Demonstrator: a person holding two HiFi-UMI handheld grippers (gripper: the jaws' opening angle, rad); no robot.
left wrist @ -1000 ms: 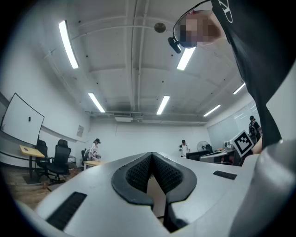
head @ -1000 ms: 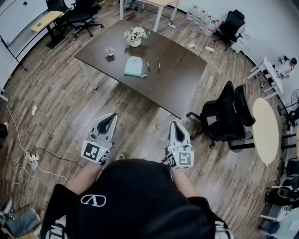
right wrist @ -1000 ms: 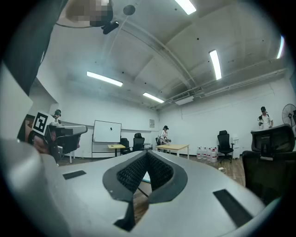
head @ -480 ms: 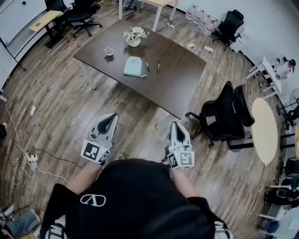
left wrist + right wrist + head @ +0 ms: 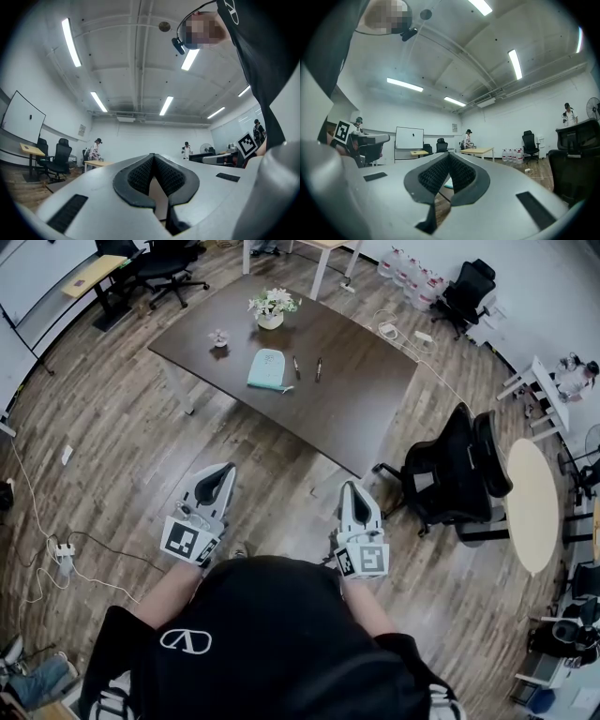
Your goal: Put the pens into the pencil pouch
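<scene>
Pens [image 5: 296,367] lay side by side on the dark desk [image 5: 356,409], just right of the pale green pencil pouch [image 5: 267,369], with a pot of flowers [image 5: 271,311] farther back. The person stood on the wooden floor [image 5: 122,446], well apart from the desk, so no pen had been handled; the step in hand looked like the approach. The left hand-held gripper [image 5: 222,474] and right hand-held gripper [image 5: 352,488] were held out in front of the body, each with its jaws pressed together on nothing. The next move would likely call for walking up to the desk, parting one gripper's jaws over a pen, and probably steadying the pouch with the other.
</scene>
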